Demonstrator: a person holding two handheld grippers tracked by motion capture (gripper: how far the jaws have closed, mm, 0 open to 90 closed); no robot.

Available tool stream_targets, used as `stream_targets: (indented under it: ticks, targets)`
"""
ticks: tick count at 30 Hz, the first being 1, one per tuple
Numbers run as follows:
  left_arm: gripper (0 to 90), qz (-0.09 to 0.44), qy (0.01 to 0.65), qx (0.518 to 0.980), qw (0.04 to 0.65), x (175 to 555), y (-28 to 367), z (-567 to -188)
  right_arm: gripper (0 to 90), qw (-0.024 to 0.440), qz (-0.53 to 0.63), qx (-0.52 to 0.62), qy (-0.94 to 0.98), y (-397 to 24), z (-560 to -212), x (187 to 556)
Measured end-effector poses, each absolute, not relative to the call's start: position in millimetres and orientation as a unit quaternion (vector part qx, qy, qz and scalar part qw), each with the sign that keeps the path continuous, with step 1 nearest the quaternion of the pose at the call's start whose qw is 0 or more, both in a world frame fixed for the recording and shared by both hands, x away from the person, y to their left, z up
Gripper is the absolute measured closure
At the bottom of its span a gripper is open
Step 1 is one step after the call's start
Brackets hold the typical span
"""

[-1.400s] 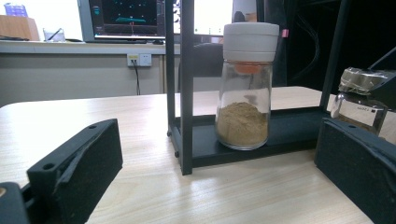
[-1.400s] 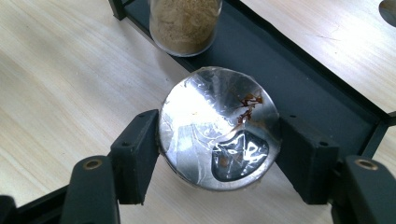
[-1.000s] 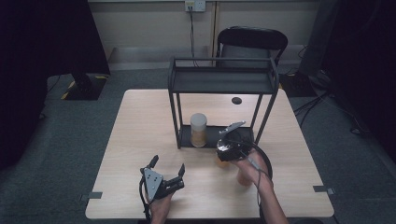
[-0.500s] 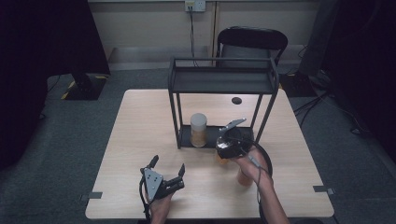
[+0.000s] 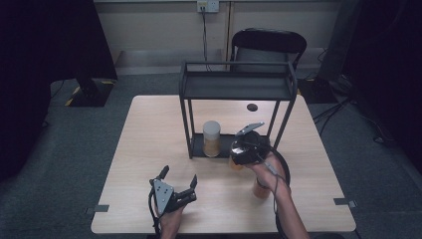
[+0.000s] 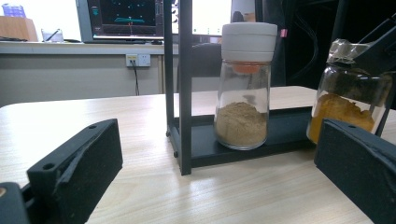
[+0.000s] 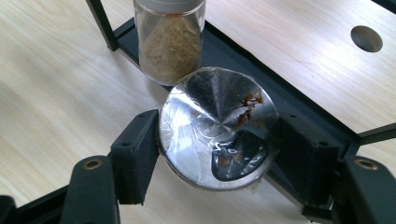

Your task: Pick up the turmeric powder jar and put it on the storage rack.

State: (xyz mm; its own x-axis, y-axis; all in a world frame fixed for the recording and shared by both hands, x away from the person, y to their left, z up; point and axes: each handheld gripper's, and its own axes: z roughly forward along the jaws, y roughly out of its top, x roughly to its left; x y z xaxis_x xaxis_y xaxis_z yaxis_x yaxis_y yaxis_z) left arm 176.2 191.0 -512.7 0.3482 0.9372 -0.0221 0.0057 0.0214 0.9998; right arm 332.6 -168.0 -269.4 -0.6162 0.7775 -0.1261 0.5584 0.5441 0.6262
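A glass jar of orange powder (image 7: 218, 128) with a foil-sealed top is clamped between the jaws of my right gripper (image 7: 217, 140), which is shut on it from above. The jar (image 5: 234, 163) is at the front edge of the black rack's bottom shelf (image 5: 196, 148). A second jar with a white lid and tan powder (image 5: 211, 138) stands on that shelf just to its left. In the left gripper view the white-lidded jar (image 6: 245, 88) and the orange jar (image 6: 346, 103) are ahead. My left gripper (image 5: 178, 180) rests open near the table's front edge, holding nothing.
The black two-level rack (image 5: 238, 79) stands mid-table on thin legs. A round cable hole (image 5: 252, 107) is in the tabletop behind it. Another orange thing (image 5: 260, 190) sits under the right wrist. A black chair (image 5: 267, 42) stands behind the table.
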Motion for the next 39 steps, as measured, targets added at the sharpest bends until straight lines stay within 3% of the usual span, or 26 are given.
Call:
stream_targets:
  ticks: [28,39]
  targets:
    - [0.4,0.399,0.408,0.576,0.586,176.0,191.0,-513.0,34.0,0.193,0.289,0.401,0.848,-167.7,-261.4,354.9]
    - [0.4,0.399,0.407,0.576,0.586,175.8,190.9,-513.3,34.0,0.211,0.283,0.413,0.840,-160.1,-261.1,360.1]
